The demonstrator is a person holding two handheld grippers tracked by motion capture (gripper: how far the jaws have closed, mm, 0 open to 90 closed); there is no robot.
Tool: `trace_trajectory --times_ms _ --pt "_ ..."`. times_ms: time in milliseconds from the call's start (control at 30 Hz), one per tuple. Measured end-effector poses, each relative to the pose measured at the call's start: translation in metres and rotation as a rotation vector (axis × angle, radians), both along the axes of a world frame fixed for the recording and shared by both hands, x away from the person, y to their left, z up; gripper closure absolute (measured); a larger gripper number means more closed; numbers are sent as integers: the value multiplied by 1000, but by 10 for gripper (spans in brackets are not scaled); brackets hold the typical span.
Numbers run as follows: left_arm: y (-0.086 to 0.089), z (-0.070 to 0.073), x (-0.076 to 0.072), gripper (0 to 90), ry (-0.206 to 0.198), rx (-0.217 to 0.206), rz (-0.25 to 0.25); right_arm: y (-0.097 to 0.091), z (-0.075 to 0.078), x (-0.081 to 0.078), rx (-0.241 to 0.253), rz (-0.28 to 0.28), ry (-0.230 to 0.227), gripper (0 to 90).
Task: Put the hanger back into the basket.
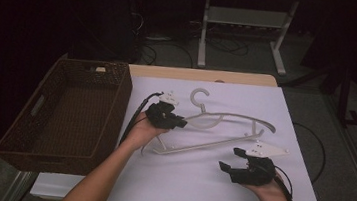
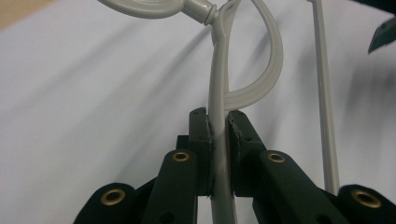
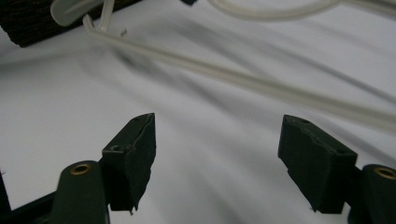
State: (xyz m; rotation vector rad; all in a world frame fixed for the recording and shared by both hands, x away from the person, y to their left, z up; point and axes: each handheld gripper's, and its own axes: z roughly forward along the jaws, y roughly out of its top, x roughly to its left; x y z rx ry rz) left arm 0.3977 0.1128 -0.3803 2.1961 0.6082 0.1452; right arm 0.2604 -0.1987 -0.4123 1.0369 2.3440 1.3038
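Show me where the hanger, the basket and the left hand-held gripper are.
hanger point(image 1: 245, 118), high view, on its upper curved arm.
basket point(image 1: 116, 99), high view, on its right wall.
left hand-held gripper point(image 2: 219, 128), left gripper view, between its fingertips.

Dim lab (floor cables point(image 1: 172, 49))

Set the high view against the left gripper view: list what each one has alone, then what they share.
High view alone: the brown wicker basket at the table's left, the right gripper open and apart from the hanger, both forearms, and the floor beyond the table.

Left gripper view alone: a close look at the black pads pressed against either side of the hanger's arm.

Shared: the pale plastic hanger, the white table cover, and the left gripper shut on the hanger.
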Motion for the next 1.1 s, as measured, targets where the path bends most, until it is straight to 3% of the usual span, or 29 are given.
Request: trace_trajectory --times_ms 267,600,1100 --pt "8 40 0 823 -10 -3 33 -3 1 -1 10 -5 -16 241" --pt "24 77 -2 823 -16 -21 62 -4 0 0 13 -7 -27 224" --pt "87 110 -7 823 -25 -57 157 -4 0 0 29 -16 -40 181"
